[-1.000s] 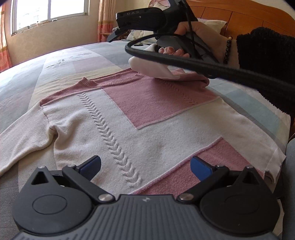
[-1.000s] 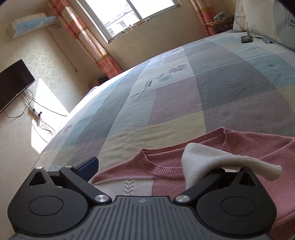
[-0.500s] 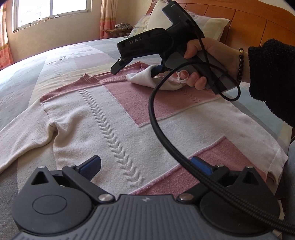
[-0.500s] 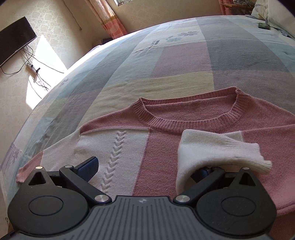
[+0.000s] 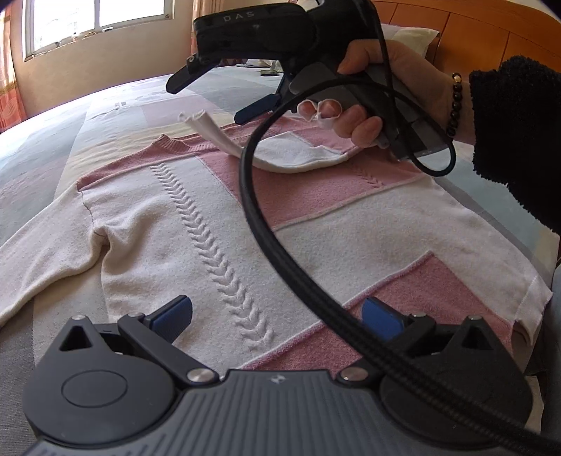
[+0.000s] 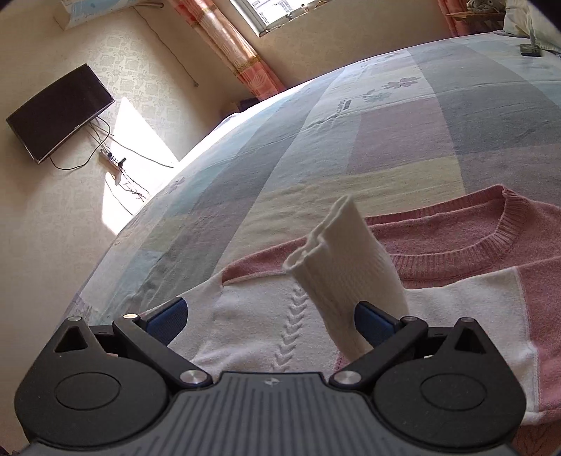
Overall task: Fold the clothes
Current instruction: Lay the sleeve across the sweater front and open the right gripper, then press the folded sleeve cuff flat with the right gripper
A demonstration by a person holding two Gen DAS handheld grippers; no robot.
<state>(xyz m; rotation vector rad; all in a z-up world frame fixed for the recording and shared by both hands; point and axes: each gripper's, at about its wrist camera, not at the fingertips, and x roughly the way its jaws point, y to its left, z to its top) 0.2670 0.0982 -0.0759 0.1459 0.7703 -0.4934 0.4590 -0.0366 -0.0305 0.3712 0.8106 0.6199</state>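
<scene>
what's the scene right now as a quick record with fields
garment: pink and white sweater lying flat, front up, on the bed
right sleeve: folded across the chest, cuff sticking up
left sleeve: spread out to the side
left tongs: open, empty, above the hem
right tongs: open, cuff against one finger

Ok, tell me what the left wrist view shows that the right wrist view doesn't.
Only the left wrist view shows the person's hand holding the right hand-held gripper, its black cable, the wooden headboard and the sweater's hem and outstretched sleeve. Only the right wrist view shows the wall television, the power strip and the sweater's full neckline. Both show the pink and white sweater lying flat on the patchwork bedspread, its white cuff lifted off it, and open blue-padded jaws; the left hand-held gripper is empty.
</scene>
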